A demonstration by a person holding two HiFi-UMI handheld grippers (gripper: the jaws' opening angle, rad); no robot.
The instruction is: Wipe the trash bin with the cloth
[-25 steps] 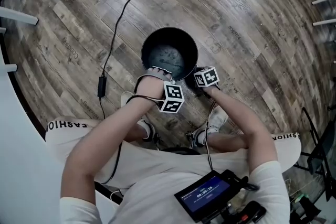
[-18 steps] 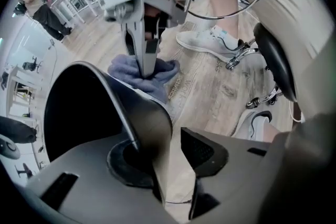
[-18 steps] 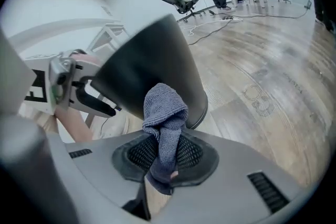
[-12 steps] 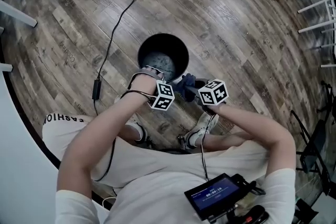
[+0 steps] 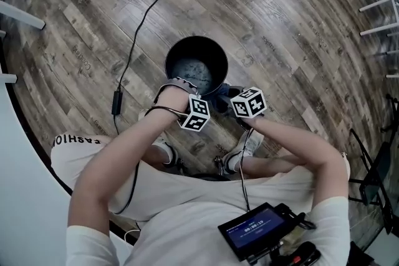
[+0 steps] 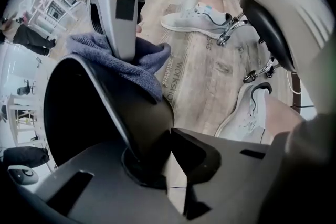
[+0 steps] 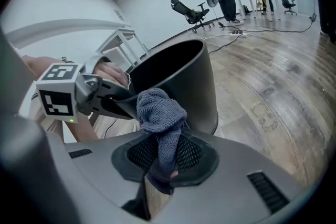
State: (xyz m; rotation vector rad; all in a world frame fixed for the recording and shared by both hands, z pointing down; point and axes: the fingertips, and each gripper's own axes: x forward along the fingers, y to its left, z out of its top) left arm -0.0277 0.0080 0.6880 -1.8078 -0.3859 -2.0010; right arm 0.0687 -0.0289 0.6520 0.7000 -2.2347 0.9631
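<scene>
- The trash bin (image 5: 194, 68), black and round, is seen standing on the wood-plank floor (image 5: 293, 28) just ahead of the seated person's shoes (image 5: 248, 145), its open mouth facing up
- The left forearm (image 5: 118, 162) is stretched forward and down from the lower left of the head view, with the wrist bent over the bin's near rim
- The left gripper (image 6: 166, 144) is pointed straight down at that rim; its marker cube (image 5: 195, 113) is turned toward the camera
- In the left gripper view one jaw is seen inside the bin and the other outside; the jaws have just been closing, with the bin's wall between them, and are now clamped on it
- The right forearm (image 5: 299, 143) is brought in from the right, bent at the elbow, with the gripper angled downward toward the bin's near right side
- The right gripper (image 7: 161, 168) is closed on the cloth (image 7: 160, 110): a blue-grey knitted bundle is pinched at its lower end between the pads, and the bunched top stands up above the jaws
- The cloth is held against the outside of the bin just under the rim, beside the spot gripped by the left gripper
- The two marker cubes are seen side by side, near each other but apart
- A black cable (image 5: 134, 40) is laid across the floor to the left of the bin
</scene>
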